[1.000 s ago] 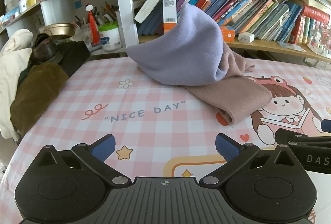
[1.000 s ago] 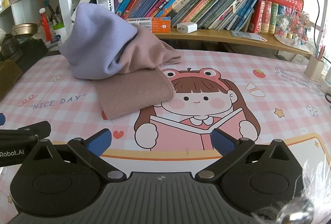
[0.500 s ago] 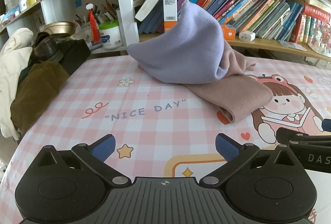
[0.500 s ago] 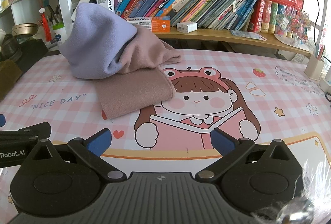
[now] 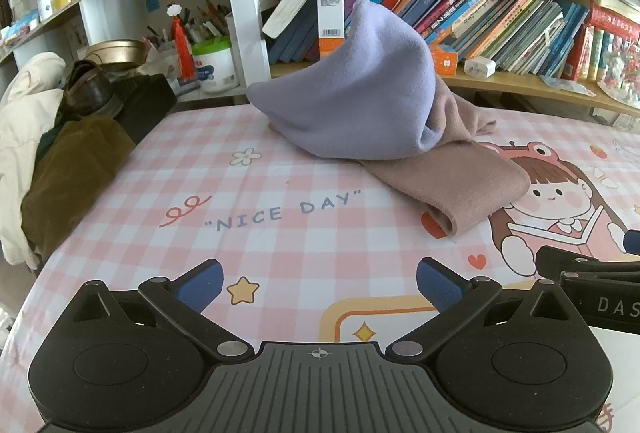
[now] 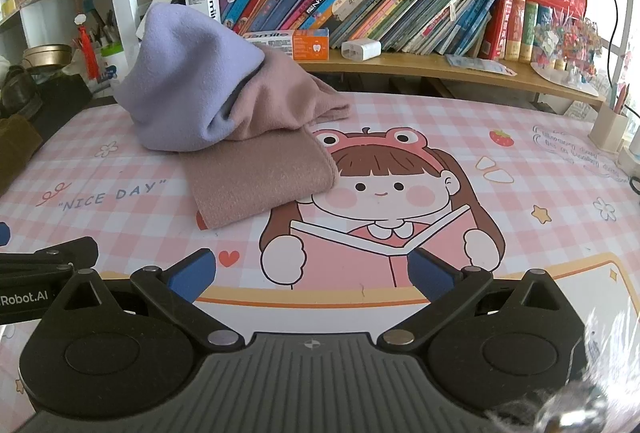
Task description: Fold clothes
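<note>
Clothes [image 5: 392,121] well beyond spread fingers [image 5: 200,283].

A lavender garment [image 5: 356,93] and a dusty-pink garment [image 5: 452,181] lie on a pink-and-white checked tablecloth [image 5: 248,233].

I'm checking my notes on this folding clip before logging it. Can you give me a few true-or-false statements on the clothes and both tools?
1. The lilac fleece garment lies heaped on the dusty-pink knit garment. True.
2. The left tool is shut on the pink garment. False: it is open, holding nothing.
3. The right tool is open over the pink checked tablecloth. True.
4. Both garments lie flat and neatly folded. False: the lilac one stands in a peak.
</note>
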A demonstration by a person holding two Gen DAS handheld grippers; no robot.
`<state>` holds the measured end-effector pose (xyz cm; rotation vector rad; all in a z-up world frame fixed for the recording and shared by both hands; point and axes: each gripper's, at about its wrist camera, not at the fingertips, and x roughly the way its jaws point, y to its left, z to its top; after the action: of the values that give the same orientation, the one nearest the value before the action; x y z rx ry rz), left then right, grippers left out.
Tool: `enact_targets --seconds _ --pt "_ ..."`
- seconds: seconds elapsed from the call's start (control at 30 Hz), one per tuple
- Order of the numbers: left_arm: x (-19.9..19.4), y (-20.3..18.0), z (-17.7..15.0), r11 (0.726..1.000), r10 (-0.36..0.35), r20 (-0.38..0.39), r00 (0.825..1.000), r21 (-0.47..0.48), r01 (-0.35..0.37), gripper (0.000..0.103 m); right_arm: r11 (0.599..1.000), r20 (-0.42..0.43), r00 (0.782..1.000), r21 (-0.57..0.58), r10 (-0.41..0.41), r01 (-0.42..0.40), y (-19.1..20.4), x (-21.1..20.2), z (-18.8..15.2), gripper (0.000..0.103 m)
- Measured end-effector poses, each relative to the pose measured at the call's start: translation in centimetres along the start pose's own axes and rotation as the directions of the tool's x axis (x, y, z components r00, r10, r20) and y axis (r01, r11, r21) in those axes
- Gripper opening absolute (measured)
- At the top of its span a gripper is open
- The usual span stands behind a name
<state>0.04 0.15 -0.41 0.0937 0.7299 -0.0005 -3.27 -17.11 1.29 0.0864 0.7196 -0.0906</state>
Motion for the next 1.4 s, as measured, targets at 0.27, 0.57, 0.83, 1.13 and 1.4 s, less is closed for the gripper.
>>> enact_targets --seconds 0.27,0.57,0.83,1.13,1.4 --pt "0.2 0.0 0.0 1.000 -0.002 -0.010 1.000 0.004 0.002 0.103 1.000 -0.008 1.000 0.002 0.004 -0.004 0.1 0.3 0.0 0.103" --pt "0.6 -0.3 -0.1 1.000 -0.026 -0.025 0.999 0.006 0.026 0.103 1.000 -0.030 1.000 0.020 0.004 -0.004 -0.3 0.7 -0.1 0.103" --pt "0.7 -0.7 -0.2 0.999 -0.038 -0.024 0.999 -0.018 0.037 0.103 0.999 -0.049 0.999 0.031 0.021 -0.020 -1.1 0.9 -0.3 0.103" --pt "1.4 -0.7 0.2 0.995 0.004 -0.043 0.999 -0.097 -0.009 0.103 0.998 -0.058 0.997 0.031 0.058 -0.057 -2.8 2.1 -0.2 0.103" --pt "1.7 -1.8 0.7 0.993 0.043 -0.022 0.999 -0.106 -0.045 0.103 0.990 0.029 0.990 0.012 0.139 -0.140 -5.1 2.5 0.6 0.103"
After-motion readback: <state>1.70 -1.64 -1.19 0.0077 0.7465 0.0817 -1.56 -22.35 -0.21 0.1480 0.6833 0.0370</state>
